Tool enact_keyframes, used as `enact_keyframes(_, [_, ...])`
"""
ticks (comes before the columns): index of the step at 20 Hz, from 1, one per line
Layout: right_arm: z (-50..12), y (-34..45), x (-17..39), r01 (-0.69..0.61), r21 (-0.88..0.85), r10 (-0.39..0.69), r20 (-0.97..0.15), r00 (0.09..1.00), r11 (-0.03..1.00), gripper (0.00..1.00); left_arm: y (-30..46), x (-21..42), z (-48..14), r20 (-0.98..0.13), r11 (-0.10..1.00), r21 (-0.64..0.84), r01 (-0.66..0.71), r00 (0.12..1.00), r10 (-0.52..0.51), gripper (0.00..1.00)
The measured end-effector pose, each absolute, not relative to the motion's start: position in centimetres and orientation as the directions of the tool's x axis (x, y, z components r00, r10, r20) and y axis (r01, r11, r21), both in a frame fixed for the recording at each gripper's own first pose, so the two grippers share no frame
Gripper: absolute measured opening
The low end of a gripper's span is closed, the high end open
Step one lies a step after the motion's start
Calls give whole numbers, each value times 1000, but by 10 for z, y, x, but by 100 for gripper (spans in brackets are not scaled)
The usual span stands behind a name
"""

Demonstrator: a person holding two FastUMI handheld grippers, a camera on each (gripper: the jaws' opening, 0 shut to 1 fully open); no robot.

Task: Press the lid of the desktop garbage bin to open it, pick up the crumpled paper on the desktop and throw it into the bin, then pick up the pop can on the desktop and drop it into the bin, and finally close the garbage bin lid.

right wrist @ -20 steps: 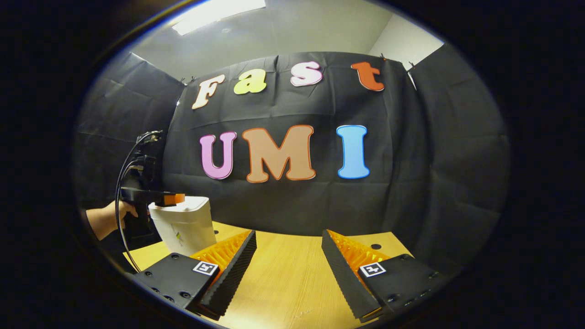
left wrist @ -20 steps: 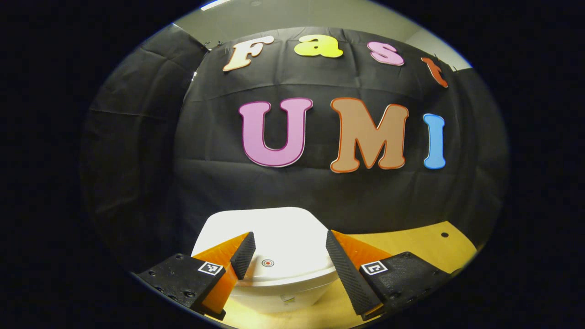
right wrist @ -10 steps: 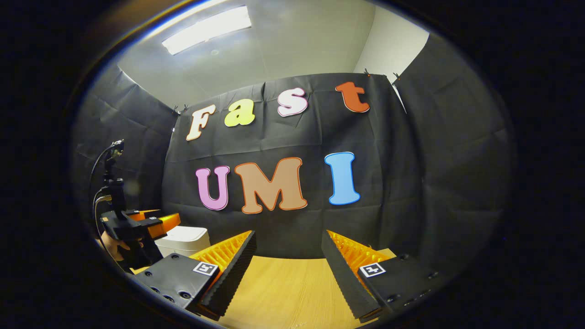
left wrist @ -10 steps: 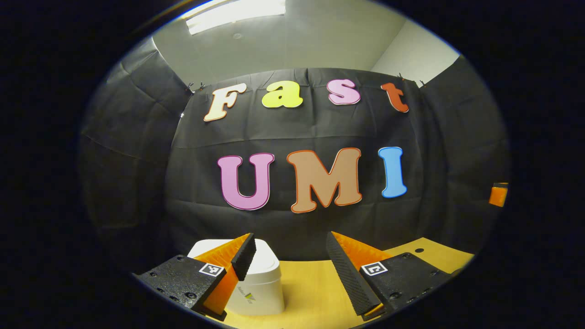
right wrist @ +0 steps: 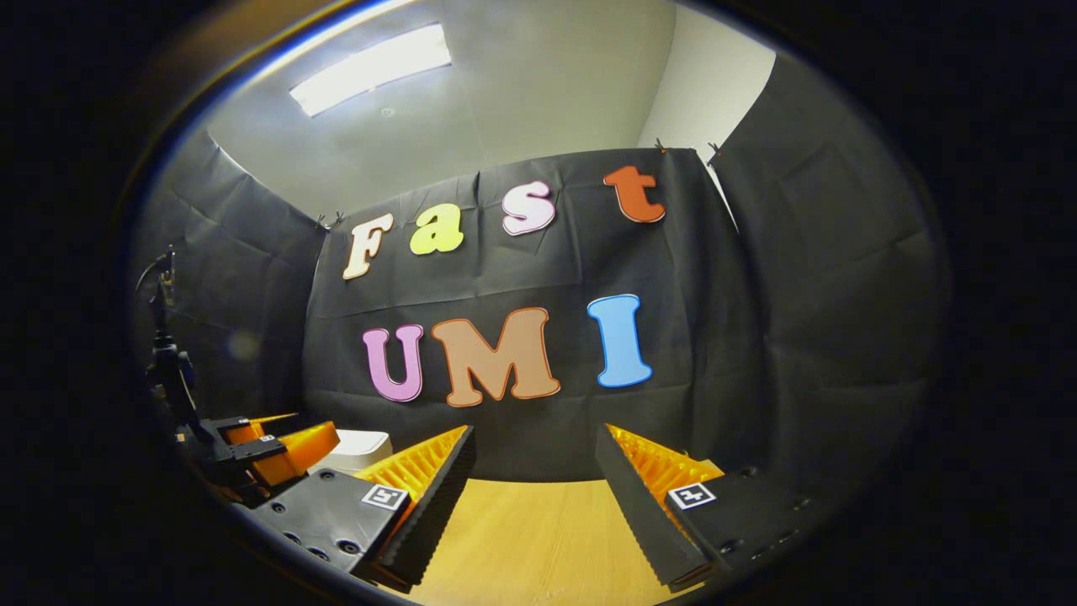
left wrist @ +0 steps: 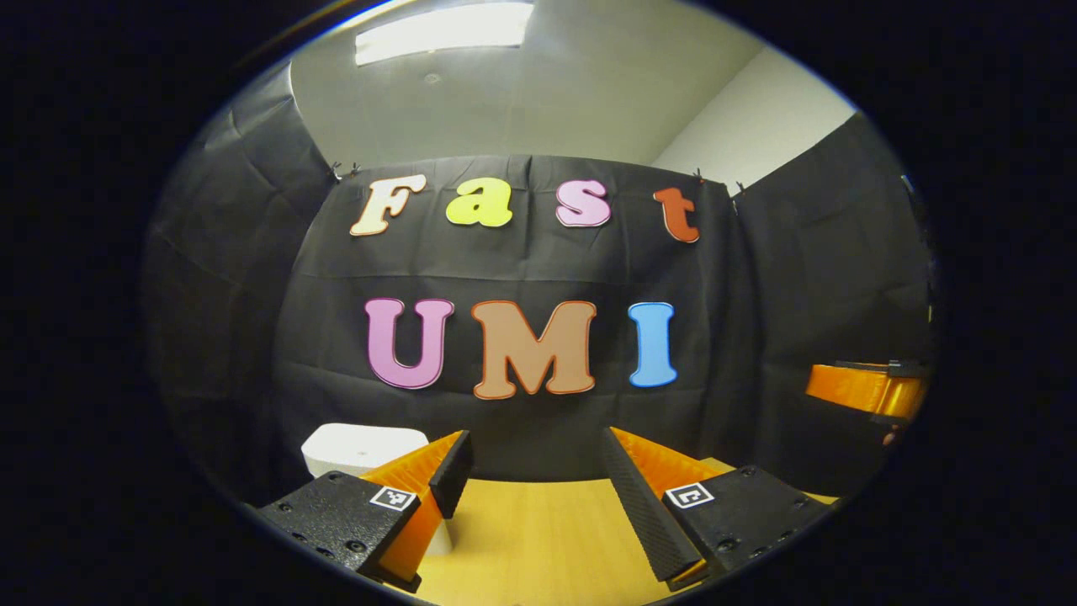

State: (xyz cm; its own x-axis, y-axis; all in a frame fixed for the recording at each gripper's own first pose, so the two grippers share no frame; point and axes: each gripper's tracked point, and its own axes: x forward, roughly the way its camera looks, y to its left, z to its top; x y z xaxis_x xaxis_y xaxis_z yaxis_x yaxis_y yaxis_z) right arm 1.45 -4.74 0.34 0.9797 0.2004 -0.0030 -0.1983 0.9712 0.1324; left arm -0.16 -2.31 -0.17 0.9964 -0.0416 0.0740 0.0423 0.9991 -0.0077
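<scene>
The white garbage bin (left wrist: 362,448) stands with its lid down at the left rear of the wooden table (left wrist: 538,530), partly behind my left gripper's left finger. My left gripper (left wrist: 534,471) is open, drawn back from the bin, with nothing between its fingers. In the right gripper view the bin (right wrist: 358,450) peeks out at the lower left, behind the left gripper (right wrist: 269,442) seen from the side. My right gripper (right wrist: 534,467) is open and empty above the table (right wrist: 530,539).
The black cloth wall closes the table at the back and on both sides. The right gripper (left wrist: 867,391) shows at the right edge of the left gripper view. A hole (right wrist: 749,471) marks the table's far right corner.
My left gripper has pulled back and away from the bin lid, which now sits small and to the left. Both views have tilted upward, showing more ceiling. The right gripper drew back slightly.
</scene>
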Motion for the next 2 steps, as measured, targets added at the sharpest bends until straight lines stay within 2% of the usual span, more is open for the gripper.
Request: enact_keyframes(2, [9,-39,7,-191,130,191,15,982,973,96,-25,-6,-2,66,998,-30,60,996,-58,92])
